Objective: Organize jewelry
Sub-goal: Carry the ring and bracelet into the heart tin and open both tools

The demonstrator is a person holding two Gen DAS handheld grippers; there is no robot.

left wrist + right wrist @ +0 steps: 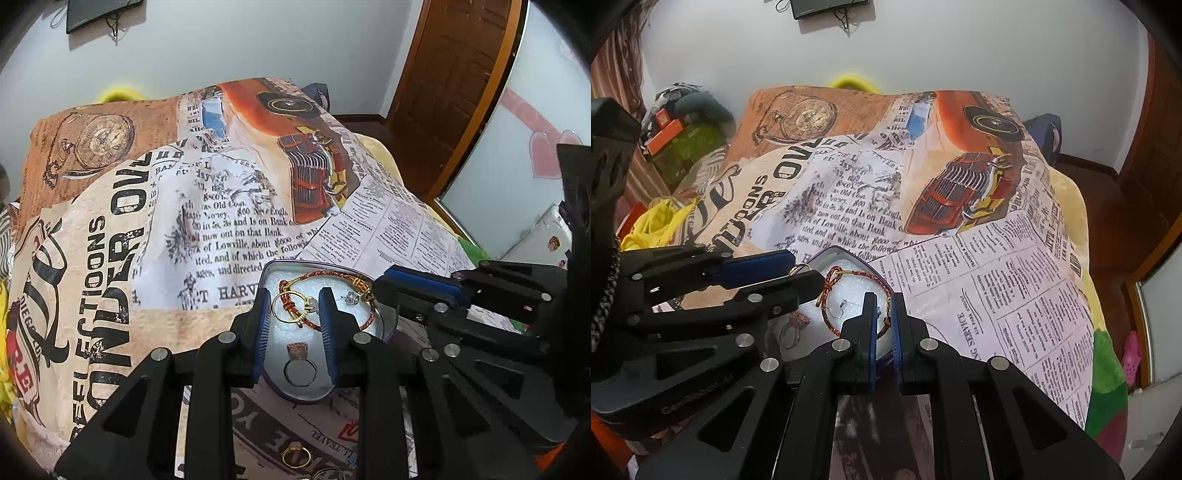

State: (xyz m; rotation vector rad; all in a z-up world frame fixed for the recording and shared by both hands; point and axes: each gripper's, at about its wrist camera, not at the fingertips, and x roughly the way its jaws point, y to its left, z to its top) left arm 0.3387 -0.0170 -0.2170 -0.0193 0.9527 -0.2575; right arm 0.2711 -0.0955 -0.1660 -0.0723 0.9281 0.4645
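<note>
A small tin box lined with white foam lies on the printed bedspread. In it lie a red-and-gold braided bracelet, a silver ring with a red stone and a small silver earring. My left gripper hangs over the box, its jaws pinching a thin gold ring. My right gripper is at the box's right edge, its jaws nearly closed on the bracelet and the rim.
Another gold ring lies loose on the bedspread near the front edge, with a silver piece beside it. A wooden door and a mirror stand to the right. Clutter sits left of the bed.
</note>
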